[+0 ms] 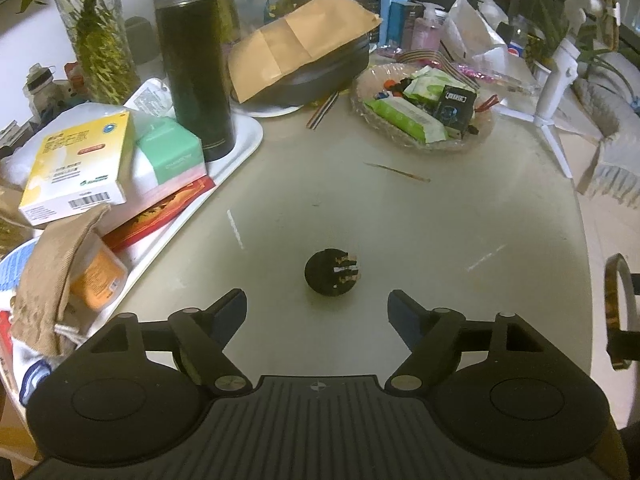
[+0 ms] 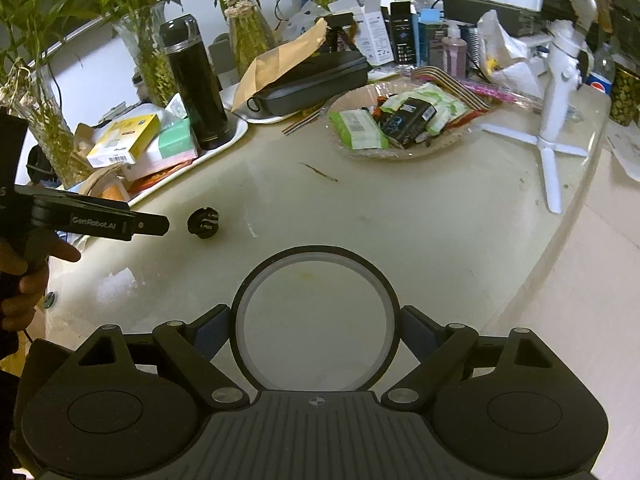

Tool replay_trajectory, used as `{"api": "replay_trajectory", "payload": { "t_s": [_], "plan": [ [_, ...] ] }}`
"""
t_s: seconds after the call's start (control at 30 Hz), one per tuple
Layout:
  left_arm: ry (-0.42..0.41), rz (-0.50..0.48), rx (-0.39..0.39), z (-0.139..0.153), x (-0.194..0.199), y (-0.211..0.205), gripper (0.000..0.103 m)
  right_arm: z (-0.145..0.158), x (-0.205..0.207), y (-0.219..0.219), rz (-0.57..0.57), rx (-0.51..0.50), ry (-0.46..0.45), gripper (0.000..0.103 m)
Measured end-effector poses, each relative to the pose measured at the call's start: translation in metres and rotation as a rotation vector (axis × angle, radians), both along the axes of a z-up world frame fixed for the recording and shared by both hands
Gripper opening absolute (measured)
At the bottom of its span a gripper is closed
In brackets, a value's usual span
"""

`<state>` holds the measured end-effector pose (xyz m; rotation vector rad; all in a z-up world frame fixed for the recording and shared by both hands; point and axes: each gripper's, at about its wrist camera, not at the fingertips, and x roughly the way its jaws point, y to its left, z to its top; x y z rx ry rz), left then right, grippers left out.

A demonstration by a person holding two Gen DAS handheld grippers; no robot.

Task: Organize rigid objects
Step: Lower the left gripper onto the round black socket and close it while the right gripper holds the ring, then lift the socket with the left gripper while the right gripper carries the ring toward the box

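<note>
A small black round plug (image 1: pixel 330 272) with metal prongs lies on the pale table, just ahead of and between the fingers of my left gripper (image 1: pixel 317 310), which is open and empty. It also shows in the right wrist view (image 2: pixel 204 222), right of the left gripper (image 2: pixel 154 225). My right gripper (image 2: pixel 315 330) is shut on a roll of tape (image 2: pixel 256 280), a dark ring with a white core held upright above the table. The tape ring also shows at the right edge of the left wrist view (image 1: pixel 618 312).
A white tray (image 1: pixel 248 136) at the left holds a black thermos (image 1: pixel 192 64), boxes and packets. A wicker basket (image 1: pixel 424 144) of packets stands behind. A white tripod (image 2: pixel 556 120) stands at the right. A thin stick (image 1: pixel 396 172) lies mid-table. The table edge (image 1: pixel 584 240) curves along the right.
</note>
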<state>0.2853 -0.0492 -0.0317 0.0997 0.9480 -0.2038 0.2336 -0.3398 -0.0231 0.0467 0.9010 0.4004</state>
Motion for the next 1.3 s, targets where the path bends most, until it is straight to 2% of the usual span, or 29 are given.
{"api": "replay_trajectory", "payload": {
  "t_s": [0.3,0.7,0.9,1.03,1.2,1.27,1.3],
  "plan": [
    [0.01,-0.005,0.009,-0.011,0.019,-0.008,0.078,-0.004,-0.002,-0.005,-0.021,0.019,-0.017,0.091],
    [0.056,-0.022,0.04,-0.039,0.048,-0.02,0.077,-0.006,0.0,-0.009,-0.026,0.047,0.008,0.091],
    [0.067,0.001,0.044,-0.045,0.053,-0.021,0.077,-0.007,0.0,-0.008,-0.024,0.043,0.012,0.091],
    [0.077,0.053,0.04,-0.045,0.055,-0.019,0.075,-0.007,0.001,-0.007,-0.022,0.04,0.01,0.091],
    [0.116,0.109,0.015,-0.046,0.06,-0.018,0.06,-0.007,0.0,-0.007,-0.022,0.039,0.01,0.091],
    [0.123,0.111,-0.004,-0.047,0.061,-0.019,0.043,-0.007,0.0,-0.007,-0.022,0.039,0.01,0.091],
    [0.128,0.116,-0.008,-0.047,0.061,-0.02,0.043,-0.007,0.0,-0.007,-0.021,0.038,0.009,0.091]
  ]
}}
